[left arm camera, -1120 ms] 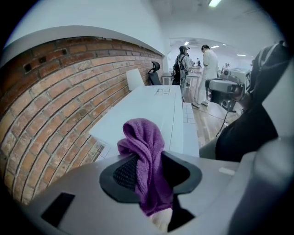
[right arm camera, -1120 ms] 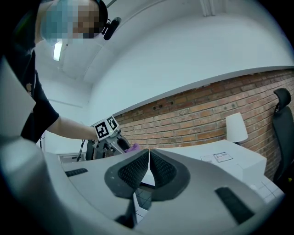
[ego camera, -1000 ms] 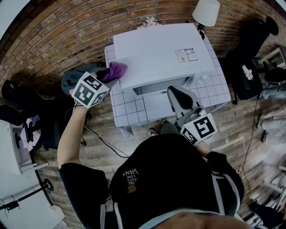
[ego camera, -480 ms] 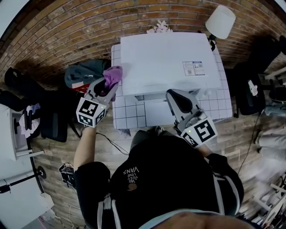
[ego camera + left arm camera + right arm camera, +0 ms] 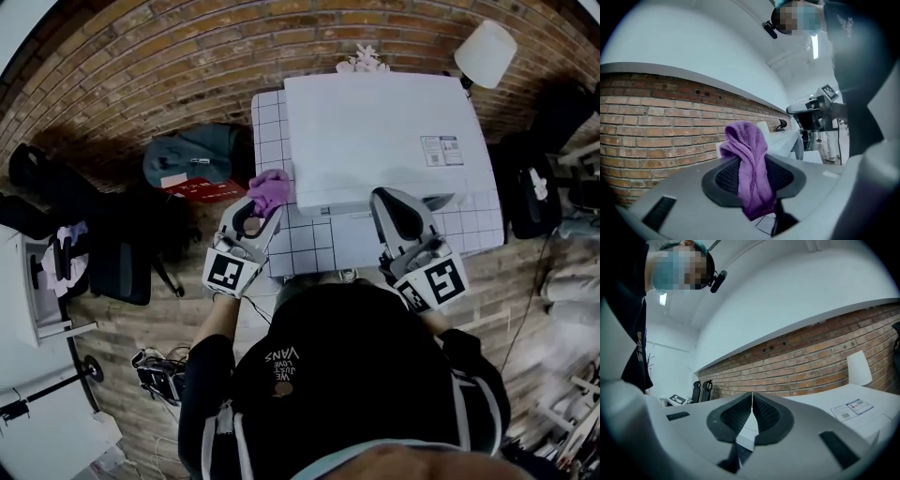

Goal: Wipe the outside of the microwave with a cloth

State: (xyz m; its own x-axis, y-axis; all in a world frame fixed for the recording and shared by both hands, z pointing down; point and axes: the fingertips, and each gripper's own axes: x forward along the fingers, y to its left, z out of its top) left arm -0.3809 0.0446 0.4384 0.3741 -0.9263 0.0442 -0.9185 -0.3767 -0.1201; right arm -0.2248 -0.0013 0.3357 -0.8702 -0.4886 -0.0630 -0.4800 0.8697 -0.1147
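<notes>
Shoulders in a black printed top (image 5: 347,375) fill the near edge of the head view, and both arms reach forward from them. The left hand-held gripper (image 5: 261,208) pinches a crumpled purple terry cloth (image 5: 272,187). In the left gripper view its jaws are clamped on the fabric (image 5: 750,164), which bunches up above them and hangs below. The right hand-held gripper (image 5: 394,202) has its jaws pressed together with nothing between them, as the right gripper view (image 5: 752,397) shows. It sits at the front edge of the large white boxy microwave (image 5: 384,131). Under both lies the table with a white grid-patterned cover (image 5: 309,248). The cloth is just beside the microwave's front left corner; whether it touches the casing cannot be told. A small printed label (image 5: 443,150) sits on the microwave's top near its right side. To the left, on the floor, lies a grey-teal bag (image 5: 192,155). Beyond stand a white lampshade (image 5: 486,52) and the red brick wall (image 5: 187,56).
</notes>
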